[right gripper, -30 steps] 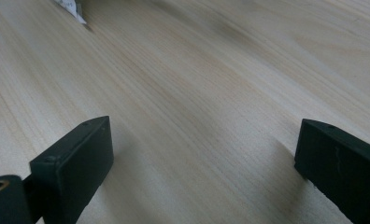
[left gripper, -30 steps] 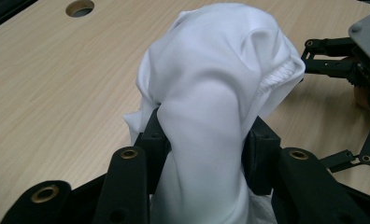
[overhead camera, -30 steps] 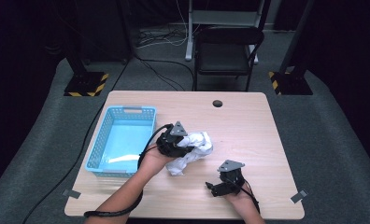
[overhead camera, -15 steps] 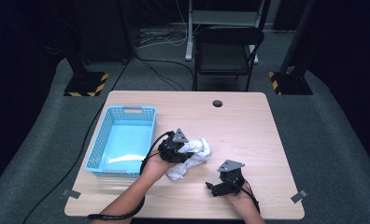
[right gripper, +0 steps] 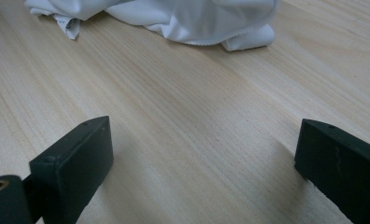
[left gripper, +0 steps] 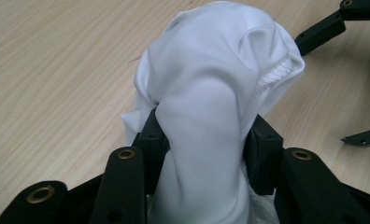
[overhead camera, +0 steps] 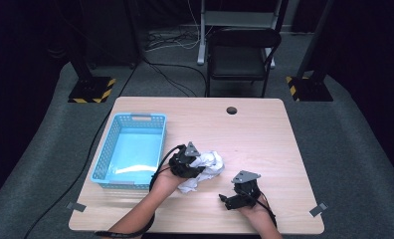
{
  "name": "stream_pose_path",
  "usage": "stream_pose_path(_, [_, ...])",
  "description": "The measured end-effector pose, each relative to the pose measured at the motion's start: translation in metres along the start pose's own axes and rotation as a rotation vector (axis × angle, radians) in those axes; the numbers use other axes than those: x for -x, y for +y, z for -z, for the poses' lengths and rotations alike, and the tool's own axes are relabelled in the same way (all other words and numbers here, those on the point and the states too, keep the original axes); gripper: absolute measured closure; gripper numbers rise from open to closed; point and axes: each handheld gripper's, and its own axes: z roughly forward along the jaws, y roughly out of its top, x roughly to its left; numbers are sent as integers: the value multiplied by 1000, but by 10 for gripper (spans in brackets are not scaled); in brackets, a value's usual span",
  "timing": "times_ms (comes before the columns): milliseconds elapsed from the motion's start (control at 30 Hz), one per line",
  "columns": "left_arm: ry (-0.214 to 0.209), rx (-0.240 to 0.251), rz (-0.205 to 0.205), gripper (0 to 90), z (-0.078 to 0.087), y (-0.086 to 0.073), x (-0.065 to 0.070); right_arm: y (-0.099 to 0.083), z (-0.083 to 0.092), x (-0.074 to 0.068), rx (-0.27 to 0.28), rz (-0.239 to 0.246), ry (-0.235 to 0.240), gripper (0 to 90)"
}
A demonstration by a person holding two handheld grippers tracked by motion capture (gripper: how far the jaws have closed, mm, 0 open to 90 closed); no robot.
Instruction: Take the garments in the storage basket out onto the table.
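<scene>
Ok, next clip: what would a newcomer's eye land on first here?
Most likely the crumpled white cloth near the middle of the wooden table, clamped in the left gripper, whose jaws have just been easing open a little yet still pinch a fold. Next, the bright blue basket at the table's left, and the right gripper resting with jaws wide apart over bare wood.

A wooden table [overhead camera: 264, 134] stands on grey carpet [overhead camera: 349, 149] in a dark room. Behind it sit a black chair [overhead camera: 242, 55], tangled cables [overhead camera: 170, 42] and stand bases [overhead camera: 91, 89] edged with yellow-black hazard tape.
</scene>
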Motion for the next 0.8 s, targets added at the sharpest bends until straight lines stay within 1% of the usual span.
stream_pose_path(33, [-1,-1,7,572,-2,-1,1,0,0,0,0,0,0,38])
stream_pose_path(167, [-6,-19,6,544,-7,-4,3,0,0,0,0,0,0,38])
stream_pose_path(267, [-11,-28,13,519,-12,-7,5,0,0,0,0,0,0,38])
stream_pose_path(400, [-20,-34,28,453,-16,-12,7,0,0,0,0,0,0,38])
stream_pose_path(533, [-26,-34,50,361,-20,-18,6,0,0,0,0,0,0,38])
stream_pose_path(567, [-30,-34,58,361,-21,-19,6,0,0,0,0,0,0,38])
stream_pose_path(700, [-46,-31,60,269,-22,-22,6,0,0,0,0,0,0,38])
stream_pose_path(800, [-61,-26,52,238,-22,-23,7,0,0,0,0,0,0,38])
